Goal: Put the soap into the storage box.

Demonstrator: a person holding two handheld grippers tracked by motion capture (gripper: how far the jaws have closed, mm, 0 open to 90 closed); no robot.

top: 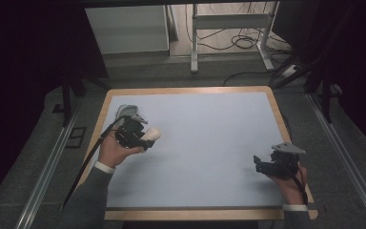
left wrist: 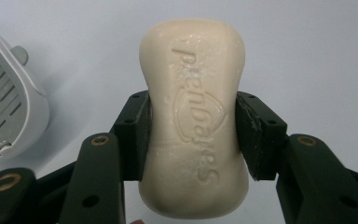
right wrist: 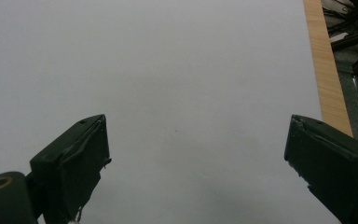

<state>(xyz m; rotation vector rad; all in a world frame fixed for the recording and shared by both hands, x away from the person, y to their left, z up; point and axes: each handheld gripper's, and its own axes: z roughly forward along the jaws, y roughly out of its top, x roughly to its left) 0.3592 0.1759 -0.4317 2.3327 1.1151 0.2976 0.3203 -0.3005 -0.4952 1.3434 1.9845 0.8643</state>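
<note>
Soap (left wrist: pixel 193 116), clamped at its waist by my left hand-held gripper (left wrist: pixel 193 135), looks slick, rigid; right hand-held gripper (right wrist: pixel 196 154) gapes idle.

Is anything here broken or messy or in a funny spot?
Nothing looks broken or spilled. The cream soap bar is out of its grey slotted dish, clamped at its middle by the left gripper, with the dish close beside it. The soap's face has small bumps, perhaps droplets. The right gripper is open over bare table.
</note>
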